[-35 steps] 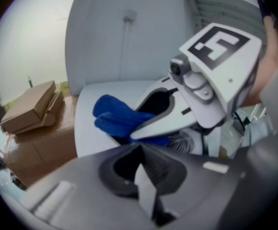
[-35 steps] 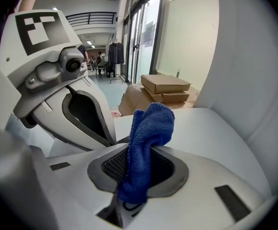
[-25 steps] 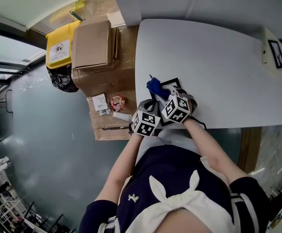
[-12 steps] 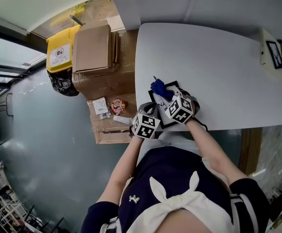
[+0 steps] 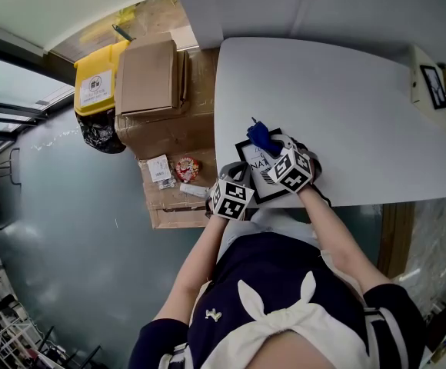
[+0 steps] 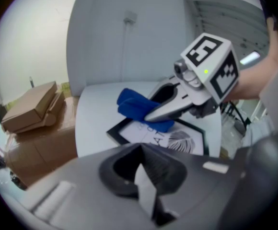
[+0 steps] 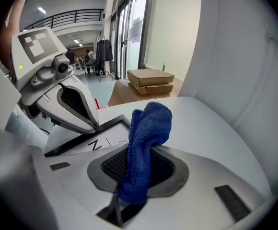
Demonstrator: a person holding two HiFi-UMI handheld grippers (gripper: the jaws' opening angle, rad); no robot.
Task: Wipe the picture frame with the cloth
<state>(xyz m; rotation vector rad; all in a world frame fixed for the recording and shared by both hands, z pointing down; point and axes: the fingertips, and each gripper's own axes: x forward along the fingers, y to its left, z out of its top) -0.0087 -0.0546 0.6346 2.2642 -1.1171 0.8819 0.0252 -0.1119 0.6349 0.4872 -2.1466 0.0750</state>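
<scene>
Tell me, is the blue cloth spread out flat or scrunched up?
Scrunched up. The blue cloth stands in a folded bunch, pinched between the shut jaws of the right gripper, at the picture frame.

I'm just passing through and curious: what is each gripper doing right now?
Left gripper: jaws shut, nothing seen between them.
Right gripper: jaws shut on the blue cloth.

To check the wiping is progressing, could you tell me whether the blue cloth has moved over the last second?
Yes. The blue cloth has shifted right, away from the left edge of the table.
</scene>
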